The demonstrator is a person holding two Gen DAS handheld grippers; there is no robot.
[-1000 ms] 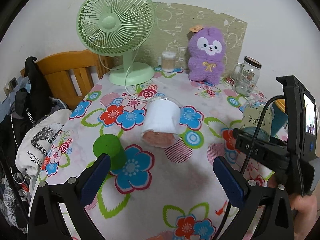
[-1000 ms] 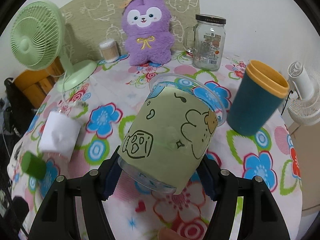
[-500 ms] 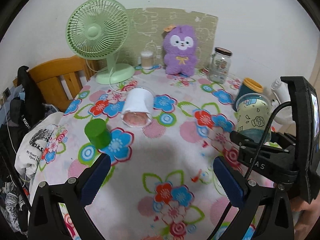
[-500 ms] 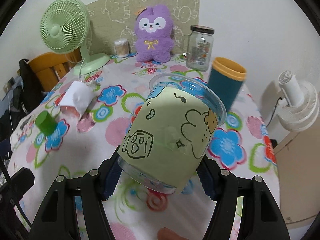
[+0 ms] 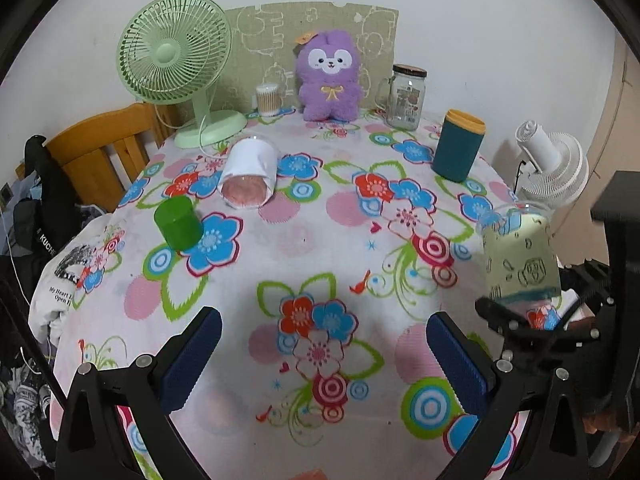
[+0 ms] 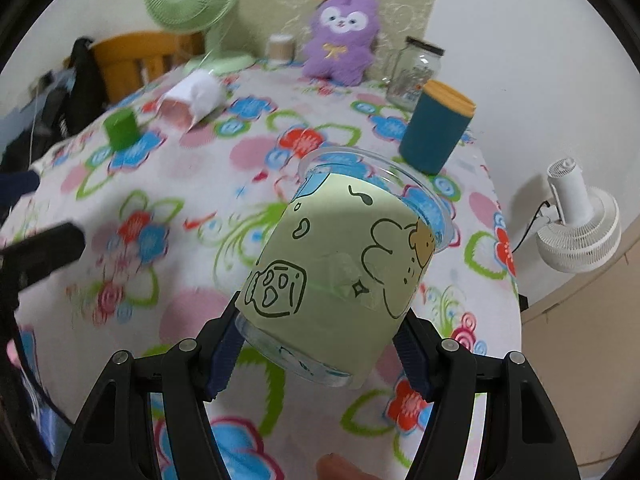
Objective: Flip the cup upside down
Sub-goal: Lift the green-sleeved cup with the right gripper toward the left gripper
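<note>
My right gripper (image 6: 320, 356) is shut on a clear plastic cup with a pale green cartoon sleeve (image 6: 344, 272). It holds the cup above the flowered tablecloth (image 6: 168, 184), tilted, with the open rim pointing away and up. The same cup (image 5: 518, 256) shows at the right edge of the left wrist view, held by the right gripper (image 5: 532, 320). My left gripper (image 5: 320, 360) is open and empty over the near part of the table.
A white-sleeved cup (image 5: 250, 178) lies on its side. A small green cup (image 5: 178, 222) stands to its left. A teal cup with a yellow rim (image 5: 458, 146), a glass jar (image 5: 404, 96), a purple plush (image 5: 330, 76) and a green fan (image 5: 176, 56) stand further back. A white fan (image 5: 554, 168) is off the right edge.
Both grippers have pulled back and up from the table, so more of it shows. The right gripper still holds the green cup the same way.
</note>
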